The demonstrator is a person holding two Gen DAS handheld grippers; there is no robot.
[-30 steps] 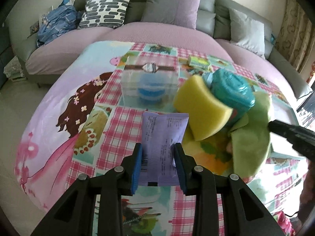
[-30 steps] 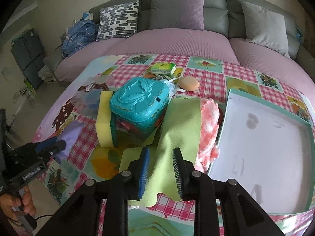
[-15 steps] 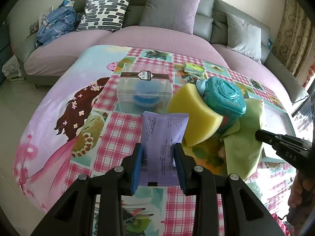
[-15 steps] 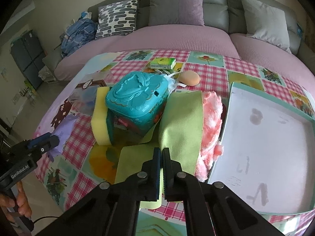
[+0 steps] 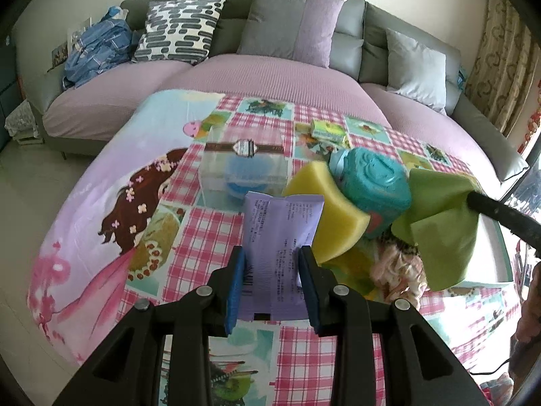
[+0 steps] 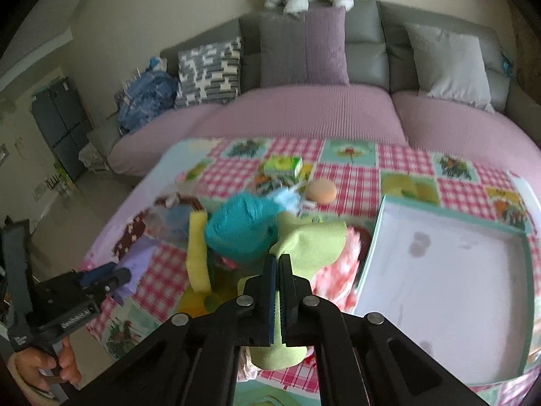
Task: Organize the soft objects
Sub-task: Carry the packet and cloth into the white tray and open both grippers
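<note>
My left gripper is shut on a flat purple packet, which lies on the patterned tablecloth. My right gripper is shut on a green cloth and holds it lifted off the table; the same cloth hangs in folds at the right of the left wrist view. Beside it lie a yellow sponge, a teal box and a pink fluffy item. The left gripper shows at the lower left of the right wrist view.
A white tray with a teal rim lies at the right. A clear plastic box, a small green-yellow box and an orange egg-shaped item sit farther back. A sofa with cushions stands behind the table.
My right gripper shut on the green cloth and rose, pulling the cloth up into folds; the teal box shifted with it. The left gripper kept its hold on the purple packet.
</note>
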